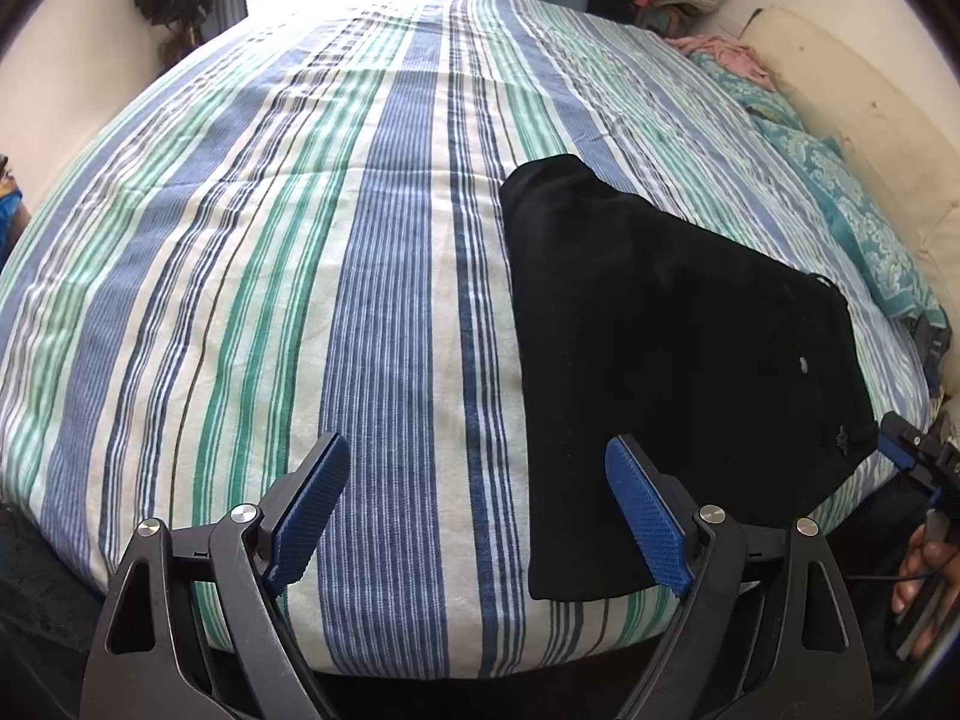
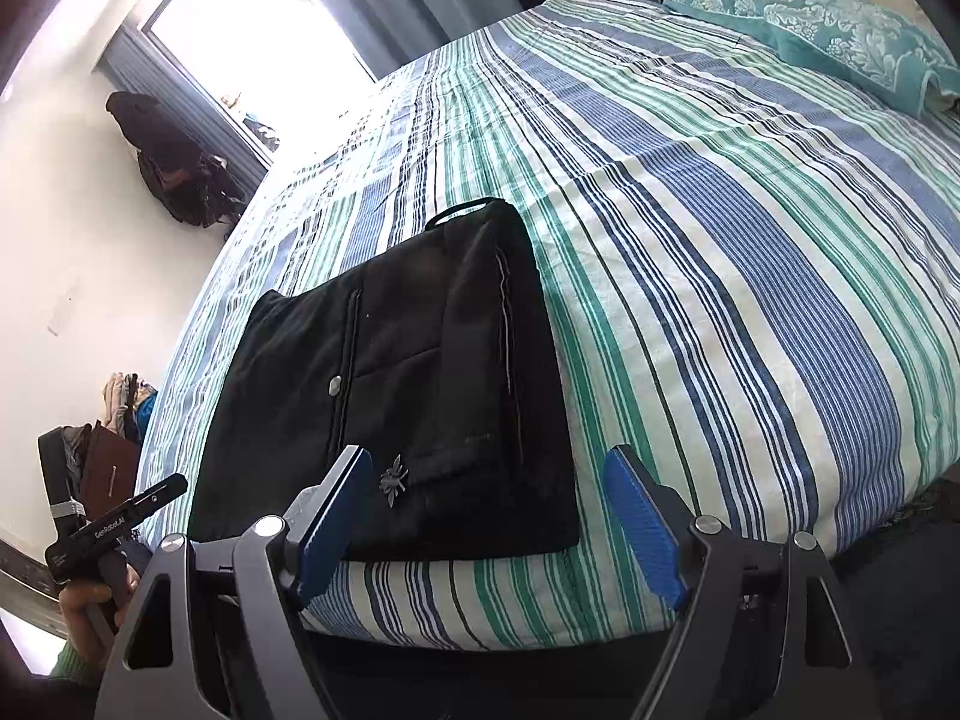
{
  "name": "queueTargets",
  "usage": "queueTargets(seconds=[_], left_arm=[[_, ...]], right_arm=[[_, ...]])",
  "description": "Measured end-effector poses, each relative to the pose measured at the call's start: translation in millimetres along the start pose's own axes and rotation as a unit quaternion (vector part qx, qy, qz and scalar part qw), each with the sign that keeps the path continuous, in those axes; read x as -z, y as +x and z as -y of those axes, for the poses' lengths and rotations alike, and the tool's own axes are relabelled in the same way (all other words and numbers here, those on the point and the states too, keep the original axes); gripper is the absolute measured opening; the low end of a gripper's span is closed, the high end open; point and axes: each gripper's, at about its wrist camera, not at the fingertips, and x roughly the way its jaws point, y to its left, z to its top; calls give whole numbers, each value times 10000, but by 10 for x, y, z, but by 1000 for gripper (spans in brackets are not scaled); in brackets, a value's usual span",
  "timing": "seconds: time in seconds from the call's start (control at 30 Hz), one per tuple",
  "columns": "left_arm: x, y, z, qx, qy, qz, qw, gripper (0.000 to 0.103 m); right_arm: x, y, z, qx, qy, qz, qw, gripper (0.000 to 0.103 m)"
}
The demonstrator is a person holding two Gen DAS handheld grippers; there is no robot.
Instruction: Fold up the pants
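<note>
Right wrist view showed the black pants [image 2: 396, 408] folded into a compact stack near the bed's front edge on the striped bedsheet [image 2: 750, 276]. Both the right gripper [image 2: 489, 516] and left gripper [image 1: 477, 510] had jaws apart, holding nothing. Any careless nudge could have pushed the stack over the edge or sprung the top layer open

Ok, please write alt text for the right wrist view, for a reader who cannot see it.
Folded black pants lie flat near the front edge of a striped bed, with a small spider-shaped emblem facing up. The open right gripper hovers over their near edge, holding nothing. A teal pillow lies at the far right and a bright window shines at upper left.
</note>
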Motion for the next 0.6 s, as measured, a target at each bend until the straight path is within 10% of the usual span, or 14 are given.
queueTargets(seconds=[0.6], left_arm=[[-55, 272, 62, 298, -91, -190, 9993, 89]], right_arm=[[-79, 189, 99, -85, 10, 214, 9997, 84]])
